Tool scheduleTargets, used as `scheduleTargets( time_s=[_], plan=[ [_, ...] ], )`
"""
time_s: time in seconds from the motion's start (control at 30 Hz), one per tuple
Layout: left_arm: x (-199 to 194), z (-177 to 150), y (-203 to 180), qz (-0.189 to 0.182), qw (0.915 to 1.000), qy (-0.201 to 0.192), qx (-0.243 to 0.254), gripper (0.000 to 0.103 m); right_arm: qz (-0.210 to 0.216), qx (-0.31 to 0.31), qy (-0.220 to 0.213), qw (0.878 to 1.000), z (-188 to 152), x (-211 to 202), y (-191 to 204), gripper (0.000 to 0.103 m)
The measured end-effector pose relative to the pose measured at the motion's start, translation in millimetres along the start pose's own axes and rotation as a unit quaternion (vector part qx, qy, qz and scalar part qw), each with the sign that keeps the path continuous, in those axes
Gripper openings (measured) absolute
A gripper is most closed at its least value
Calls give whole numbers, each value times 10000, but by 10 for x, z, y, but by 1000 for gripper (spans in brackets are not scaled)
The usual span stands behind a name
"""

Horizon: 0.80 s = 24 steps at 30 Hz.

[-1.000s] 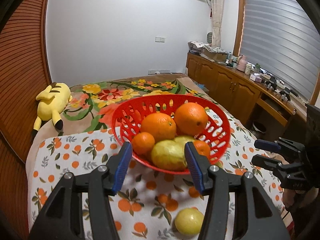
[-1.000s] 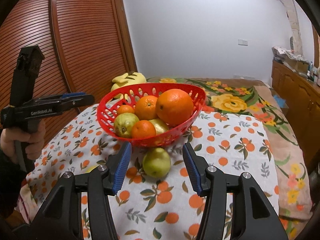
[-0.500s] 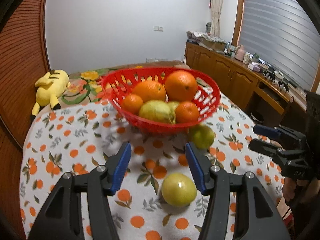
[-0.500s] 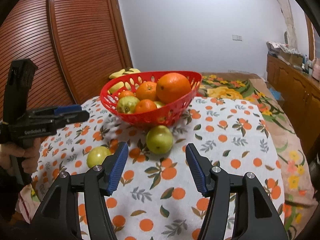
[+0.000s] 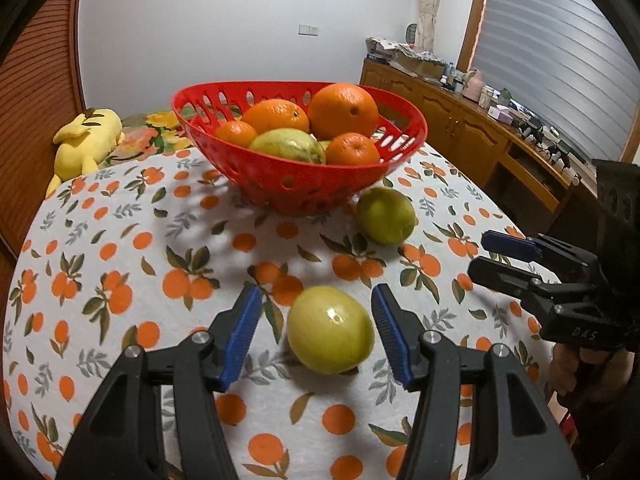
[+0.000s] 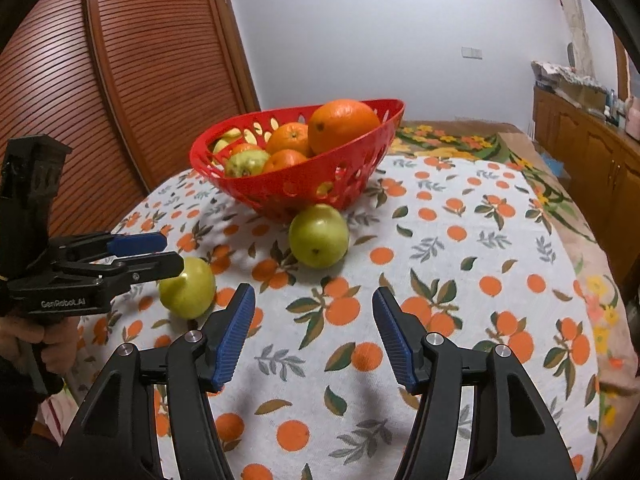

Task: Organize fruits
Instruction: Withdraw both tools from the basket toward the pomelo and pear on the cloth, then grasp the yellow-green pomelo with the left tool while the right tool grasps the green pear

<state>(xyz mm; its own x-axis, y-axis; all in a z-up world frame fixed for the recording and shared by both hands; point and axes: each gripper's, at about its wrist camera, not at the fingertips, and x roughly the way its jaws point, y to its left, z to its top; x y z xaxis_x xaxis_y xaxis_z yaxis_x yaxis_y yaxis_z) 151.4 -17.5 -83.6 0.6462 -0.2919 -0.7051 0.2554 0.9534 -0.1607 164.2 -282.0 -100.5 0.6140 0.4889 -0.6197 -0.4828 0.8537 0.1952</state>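
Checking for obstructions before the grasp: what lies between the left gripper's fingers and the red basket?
In the left wrist view, a yellow-green fruit sits between the left gripper's open fingers; beyond it only patterned tablecloth up to the red basket.

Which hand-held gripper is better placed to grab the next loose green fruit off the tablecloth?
Left. The left hand-held gripper is open with the nearer round yellow-green fruit between its fingers; the right hand-held gripper is open over bare cloth.

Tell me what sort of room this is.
Likely a bedroom at home: the fruit sits on a bed under an orange-print cloth, a yellow plush toy lies beside a slatted wooden wardrobe, and a cluttered wooden cabinet runs under the window.
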Motion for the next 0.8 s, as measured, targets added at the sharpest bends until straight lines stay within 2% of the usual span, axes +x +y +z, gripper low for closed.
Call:
scheduleTargets(
  time_s=[0.43, 0.63, 0.7, 0.8],
  plan=[
    [219, -130, -75, -34, 9996, 267, -29, 57, 28, -35, 46, 10000, 9, 60, 28, 63],
    [231, -185, -24, -70, 9999, 133, -80, 57, 30, -76, 97, 9999, 26, 118, 40, 63],
    [222, -195, -12, -176, 9997, 101, -108, 52, 23, -107, 128, 9999, 38, 146, 48, 63],
    [216, -201, -9, -100, 9998, 81, -126, 52, 10, -158, 167, 9997, 66, 198, 51, 63]
  ],
)
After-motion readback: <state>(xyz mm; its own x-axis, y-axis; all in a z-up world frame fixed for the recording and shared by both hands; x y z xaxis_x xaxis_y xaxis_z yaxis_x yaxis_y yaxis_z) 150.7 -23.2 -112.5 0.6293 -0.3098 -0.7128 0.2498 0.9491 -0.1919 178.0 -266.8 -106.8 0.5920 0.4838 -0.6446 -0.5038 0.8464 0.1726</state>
